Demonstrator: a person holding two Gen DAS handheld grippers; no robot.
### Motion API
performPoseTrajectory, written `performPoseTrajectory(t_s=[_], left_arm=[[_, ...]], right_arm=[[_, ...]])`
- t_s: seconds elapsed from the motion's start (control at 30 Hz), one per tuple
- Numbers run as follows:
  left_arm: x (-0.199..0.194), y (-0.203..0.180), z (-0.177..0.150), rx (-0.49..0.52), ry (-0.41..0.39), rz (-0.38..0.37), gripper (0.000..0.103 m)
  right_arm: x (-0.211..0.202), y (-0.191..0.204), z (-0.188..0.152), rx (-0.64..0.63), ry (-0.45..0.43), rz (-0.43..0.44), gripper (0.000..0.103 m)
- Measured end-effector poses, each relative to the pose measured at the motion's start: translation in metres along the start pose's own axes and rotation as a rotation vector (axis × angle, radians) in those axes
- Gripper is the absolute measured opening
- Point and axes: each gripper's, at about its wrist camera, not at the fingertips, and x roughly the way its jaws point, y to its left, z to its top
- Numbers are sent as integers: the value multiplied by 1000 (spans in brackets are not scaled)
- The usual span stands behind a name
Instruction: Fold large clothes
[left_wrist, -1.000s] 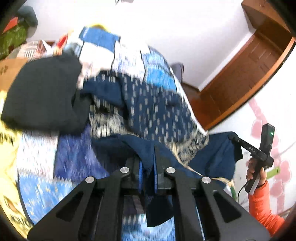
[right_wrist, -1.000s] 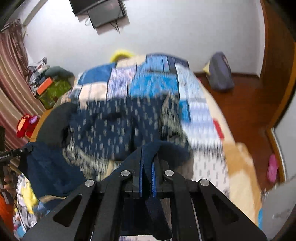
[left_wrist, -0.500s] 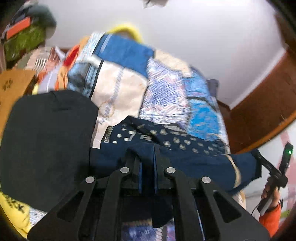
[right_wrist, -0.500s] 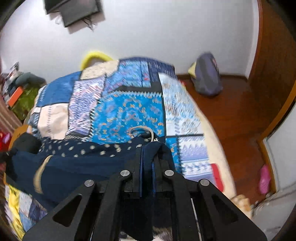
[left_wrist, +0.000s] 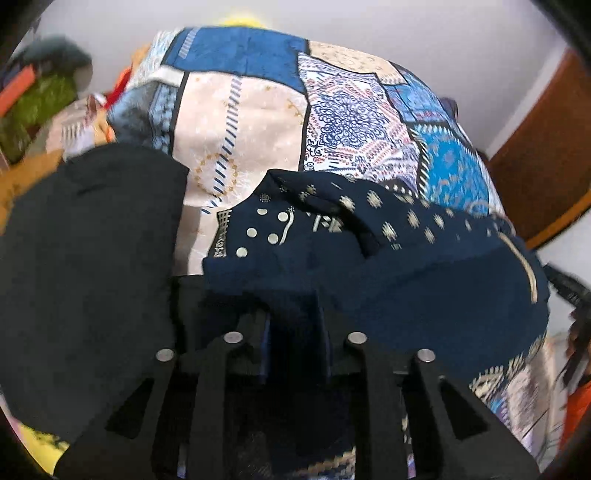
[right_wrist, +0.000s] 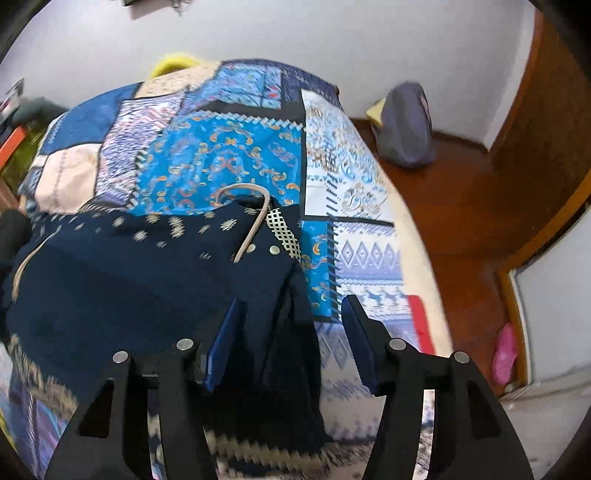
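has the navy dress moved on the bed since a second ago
Yes. The navy dress was spread far up the patchwork bedspread; now it is folded into a band at its near end, leaving the bright blue patch bare. The right gripper is opening.

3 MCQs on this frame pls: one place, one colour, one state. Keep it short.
1. Where does the black garment lie relative to the navy garment in the left wrist view?
A left of it
B on top of it
C right of it

2. What colour is the small item on the floor by the doorway?
A green
B pink
C white

3. How do the right gripper jaws stand?
A clamped on cloth
B apart
C out of view

Key: A, it fills the picture's left side; B, bright pink against the wood floor; B, clear gaps beside the navy cloth.
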Motion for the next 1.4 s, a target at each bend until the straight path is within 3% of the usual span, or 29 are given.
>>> performPoseTrajectory(t_s=[0.1, 0.13, 0.2, 0.23, 0.33, 0.53, 0.77, 0.93, 1.07, 1.17, 1.23, 1.27, 1.4], left_arm=[[-27, -8, -9, 28, -34, 34, 34], [-34, -9, -11, 26, -52, 46, 52], [-53, -13, -19, 26, -119, 77, 66], [-66, -16, -25, 39, -168, 91, 67], [-81, -28, -39, 85, -182, 91, 67], [-70, -59, -71, 156, -105, 37, 67], [-31, -89, -88, 198, -37, -32, 67], [1, -88, -69, 206, -48, 39, 67], [8, -73, -28, 144, -84, 34, 67], [11, -65, 23, 126, -120, 136, 67], [1, -58, 57, 106, -181, 240, 67], [-4, -55, 65, 93, -202, 257, 67], [-34, -35, 86, 20, -261, 184, 67]], right_arm=[[-27, 1, -10, 4, -25, 34, 53], [-32, 3, -11, 1, -31, 61, 53], [-48, 10, -18, -8, -41, 118, 53], [-54, 15, -21, -18, -44, 138, 53], [-68, 33, -33, -50, -53, 204, 53], [-60, 69, -49, -79, -21, 288, 53], [-27, 97, -52, -94, 41, 287, 53], [-11, 105, -36, -97, 23, 249, 53], [4, 106, 1, -76, 10, 248, 53], [10, 106, 42, -68, -32, 153, 53], [4, 97, 71, -6, -87, 72, 53], [0, 91, 79, 27, -109, 59, 53], [-14, 82, 84, 64, -134, 151, 53]])
